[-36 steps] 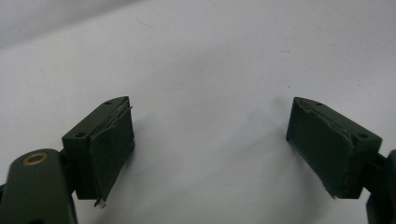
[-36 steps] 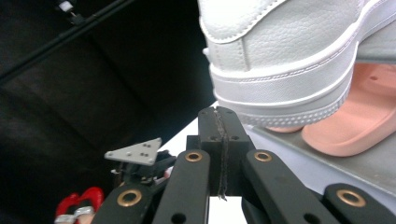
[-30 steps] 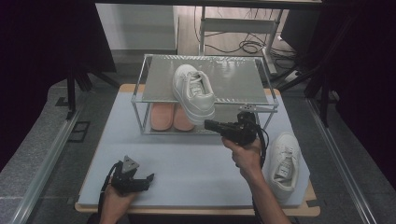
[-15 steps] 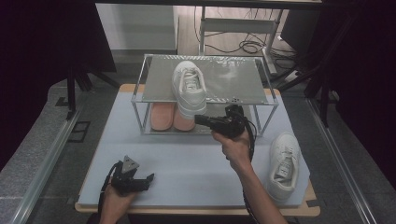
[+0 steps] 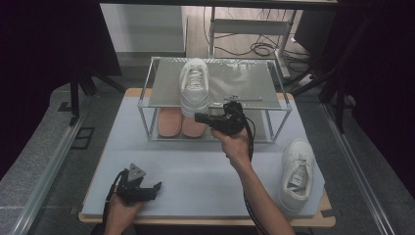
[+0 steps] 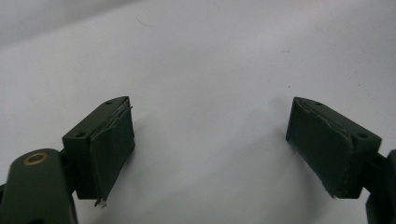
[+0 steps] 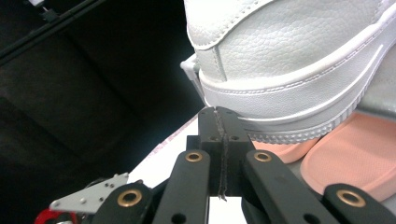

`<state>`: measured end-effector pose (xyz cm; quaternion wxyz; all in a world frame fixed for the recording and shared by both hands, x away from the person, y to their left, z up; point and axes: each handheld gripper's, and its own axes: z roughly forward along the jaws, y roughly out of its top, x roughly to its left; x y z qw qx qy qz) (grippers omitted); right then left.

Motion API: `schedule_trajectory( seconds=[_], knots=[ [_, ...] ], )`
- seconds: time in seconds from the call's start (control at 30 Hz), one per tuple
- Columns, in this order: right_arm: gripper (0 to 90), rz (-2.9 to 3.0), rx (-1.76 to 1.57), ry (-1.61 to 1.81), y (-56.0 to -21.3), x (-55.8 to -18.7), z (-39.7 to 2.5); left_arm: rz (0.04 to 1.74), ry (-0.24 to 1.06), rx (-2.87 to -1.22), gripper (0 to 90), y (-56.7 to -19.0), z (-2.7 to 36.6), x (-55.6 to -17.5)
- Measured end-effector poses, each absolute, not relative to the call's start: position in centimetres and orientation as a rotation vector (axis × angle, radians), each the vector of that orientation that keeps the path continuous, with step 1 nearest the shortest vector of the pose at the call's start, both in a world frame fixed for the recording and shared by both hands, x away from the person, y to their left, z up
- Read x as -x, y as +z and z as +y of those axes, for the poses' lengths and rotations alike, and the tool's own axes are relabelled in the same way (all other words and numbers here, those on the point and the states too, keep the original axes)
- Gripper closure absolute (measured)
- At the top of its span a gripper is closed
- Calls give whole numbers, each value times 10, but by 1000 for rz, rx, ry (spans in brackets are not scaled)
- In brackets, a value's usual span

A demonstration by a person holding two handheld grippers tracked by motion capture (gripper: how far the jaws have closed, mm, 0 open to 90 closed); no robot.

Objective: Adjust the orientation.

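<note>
Right now R gripper [image 5: 199,117], jaws shut and empty, is nudging heel of white shoe [image 5: 194,88] on rack [image 5: 274,105]; shoe's length running straight away. L gripper [image 5: 154,187] idling open, well apart.

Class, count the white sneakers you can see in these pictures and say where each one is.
2. One white sneaker sits on the rack's top shelf, heel overhanging the front edge; the other white sneaker lies on the table at the right.

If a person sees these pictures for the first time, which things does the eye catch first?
First, the white sneaker on the top shelf of the glass rack, its heel over the front edge, with the shut right gripper at that heel. Then the pink slippers on the lower level, and a second white sneaker lying at the table's right.
</note>
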<state>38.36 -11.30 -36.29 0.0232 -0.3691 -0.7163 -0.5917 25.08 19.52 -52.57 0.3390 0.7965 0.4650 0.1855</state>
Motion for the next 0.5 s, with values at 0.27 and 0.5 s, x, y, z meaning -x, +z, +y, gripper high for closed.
schedule_trajectory(
  seconds=[0.27,0.5],
  knots=[
    [900,-2255,1165,-1817,-362,-396,-100,1212,483,-2073,152,-526,195,-251],
    [900,-2250,1184,-1821,-364,-404,-91,1213,483,-2072,152,-526,195,-251]
  ],
)
